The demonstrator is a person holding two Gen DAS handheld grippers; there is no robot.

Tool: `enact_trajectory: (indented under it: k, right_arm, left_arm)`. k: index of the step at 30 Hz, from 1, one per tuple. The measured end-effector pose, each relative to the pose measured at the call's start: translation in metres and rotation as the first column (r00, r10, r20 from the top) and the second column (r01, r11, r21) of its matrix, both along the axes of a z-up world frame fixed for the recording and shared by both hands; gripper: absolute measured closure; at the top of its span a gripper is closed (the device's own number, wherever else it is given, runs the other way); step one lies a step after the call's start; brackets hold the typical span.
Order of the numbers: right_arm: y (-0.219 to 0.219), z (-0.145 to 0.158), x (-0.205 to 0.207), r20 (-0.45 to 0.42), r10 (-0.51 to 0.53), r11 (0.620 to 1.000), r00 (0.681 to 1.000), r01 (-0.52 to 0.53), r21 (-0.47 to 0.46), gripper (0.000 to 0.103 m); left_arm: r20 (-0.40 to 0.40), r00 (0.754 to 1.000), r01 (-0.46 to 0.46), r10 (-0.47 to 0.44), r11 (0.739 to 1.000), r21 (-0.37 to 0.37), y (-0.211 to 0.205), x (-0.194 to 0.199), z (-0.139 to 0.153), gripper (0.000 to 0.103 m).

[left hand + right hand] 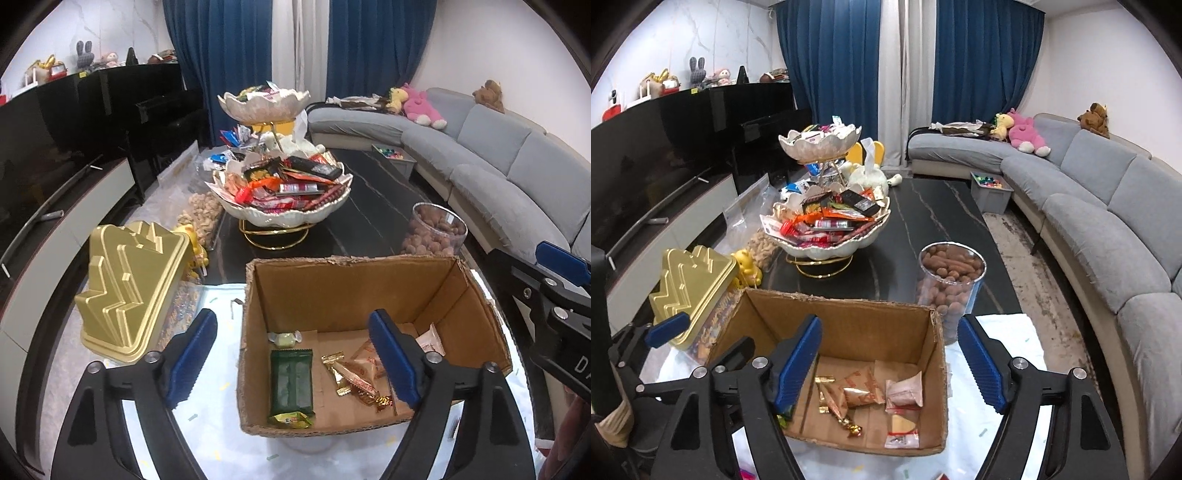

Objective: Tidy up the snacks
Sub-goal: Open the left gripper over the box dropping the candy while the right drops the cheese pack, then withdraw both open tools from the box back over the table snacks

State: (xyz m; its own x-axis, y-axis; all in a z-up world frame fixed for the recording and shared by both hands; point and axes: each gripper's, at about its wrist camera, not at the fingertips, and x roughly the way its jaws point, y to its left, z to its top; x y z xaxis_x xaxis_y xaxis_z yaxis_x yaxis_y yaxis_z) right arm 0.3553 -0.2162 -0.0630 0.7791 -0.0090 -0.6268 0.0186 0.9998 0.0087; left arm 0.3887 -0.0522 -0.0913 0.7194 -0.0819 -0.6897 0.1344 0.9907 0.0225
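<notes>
A: Where are the snacks sitting relative to the jaws?

B: Both grippers are hovering over the cardboard box [369,295] at the near end of the tabletop [369,221], jaws spread wide and holding nothing. The left gripper [293,363] is looking straight down onto the green packet [291,380], which is lying flat on the box floor with its long axis running away from the camera, roughly in line with the fingers. A pale wrapped candy [285,339] is resting just beyond it.

A: And the right one?

B: The right gripper [890,362] is hanging nearer the box's right half, where the orange pouch [860,391] and the clear sachets [905,391] are lying loose. The bulk of the unsorted snacks is piling up in the tiered shell bowl [827,229], farther along the tabletop and slightly left of both grippers (so I judge the left hand the nearer one for a reach there).

A: What else is crowding the surface?

B: A gold tin lid [129,288] is leaning just left of the box, and a clear tub of brown nuts [951,280] is standing behind its right corner. The tabletop is dark and glossy, with a pale sheet under the box. A grey sofa [1089,192] is curving along the right, blue curtains [827,55] are hanging behind.
</notes>
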Motion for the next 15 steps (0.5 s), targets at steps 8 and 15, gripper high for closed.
enact_trajectory:
  k: [8, 15]
  right_arm:
    - [-0.001, 0.019, -0.016, 0.031, -0.010, 1.000, 0.999, 0.010, -0.008, 0.024]
    - [0.000, 0.034, -0.031, 0.055, -0.015, 1.000, 0.998, 0.016, -0.006, 0.024]
  left_arm:
    - [0.036, 0.999, -0.016, 0.016, 1.000, -0.001, 0.004, -0.014, 0.019, 0.010]
    - [0.067, 0.997, -0.029, 0.029, 1.000, -0.001, 0.007, -0.031, 0.035, 0.005]
